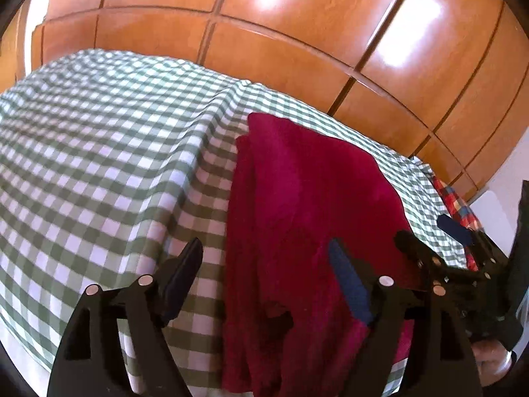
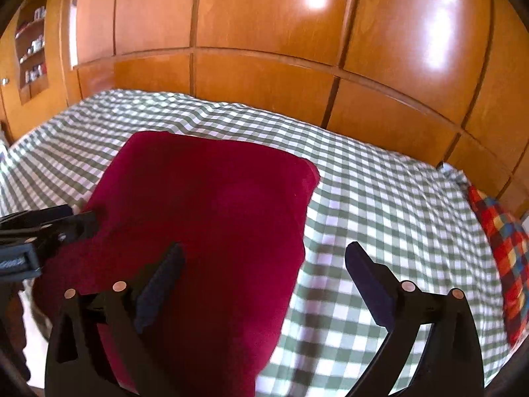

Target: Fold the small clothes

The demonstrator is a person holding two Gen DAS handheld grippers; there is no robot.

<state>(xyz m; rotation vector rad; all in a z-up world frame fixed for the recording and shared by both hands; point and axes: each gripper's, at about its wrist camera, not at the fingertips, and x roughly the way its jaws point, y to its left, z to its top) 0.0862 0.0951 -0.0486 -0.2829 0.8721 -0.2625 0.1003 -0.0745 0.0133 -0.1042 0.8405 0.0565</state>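
A dark red garment (image 1: pixel 297 192) lies folded in a long strip on the green-and-white checked bed cover (image 1: pixel 99 152). My left gripper (image 1: pixel 264 261) stands open over the garment's near left edge, one finger above the checked cover and the other above the red cloth, with nothing pinched. In the right wrist view the garment (image 2: pixel 211 205) looks like a smooth rectangle. My right gripper (image 2: pixel 264 258) is open wide across its near right edge, its left finger over the red cloth and its right finger over the bed cover (image 2: pixel 380 205). Each gripper shows in the other's view: right gripper (image 1: pixel 426 236), left gripper (image 2: pixel 69 221).
Glossy wooden wardrobe doors (image 2: pixel 264 33) stand right behind the bed. A multicoloured checked cloth (image 2: pixel 502 251) lies at the bed's right edge. A shelf niche (image 2: pixel 33 46) is at the far left. Part of a hand (image 1: pixel 489 360) shows at the lower right.
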